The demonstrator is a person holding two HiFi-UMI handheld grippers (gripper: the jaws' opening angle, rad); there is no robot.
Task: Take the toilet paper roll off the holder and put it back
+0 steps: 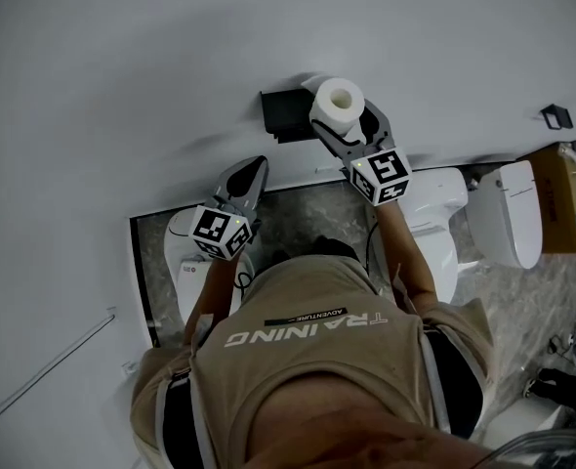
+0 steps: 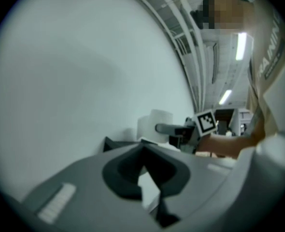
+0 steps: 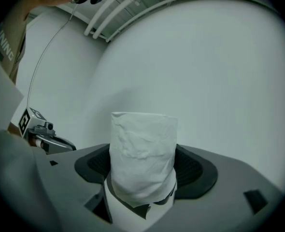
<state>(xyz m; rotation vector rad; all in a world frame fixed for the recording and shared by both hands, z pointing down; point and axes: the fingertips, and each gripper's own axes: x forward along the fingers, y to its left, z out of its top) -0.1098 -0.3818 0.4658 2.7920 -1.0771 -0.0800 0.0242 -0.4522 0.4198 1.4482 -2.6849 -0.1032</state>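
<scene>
The white toilet paper roll (image 1: 337, 104) is held up off the black wall holder (image 1: 286, 112), just to the holder's right. My right gripper (image 1: 348, 117) is shut on it, one finger on each side. In the right gripper view the roll (image 3: 142, 151) stands upright between the dark pads (image 3: 193, 170) and fills the gap. My left gripper (image 1: 253, 167) hangs lower and to the left, pointing at the wall, with its jaws shut on nothing. The left gripper view shows the roll (image 2: 154, 123), the holder (image 2: 116, 143) and the right gripper (image 2: 176, 129) ahead of it.
A white wall (image 1: 171, 66) fills the top of the head view. A white toilet (image 1: 442, 203) stands below the roll and another (image 1: 508, 213) further right, by a cardboard box (image 1: 563, 198). A third white fixture (image 1: 183, 262) sits low at the left on the marbled floor (image 1: 308, 218).
</scene>
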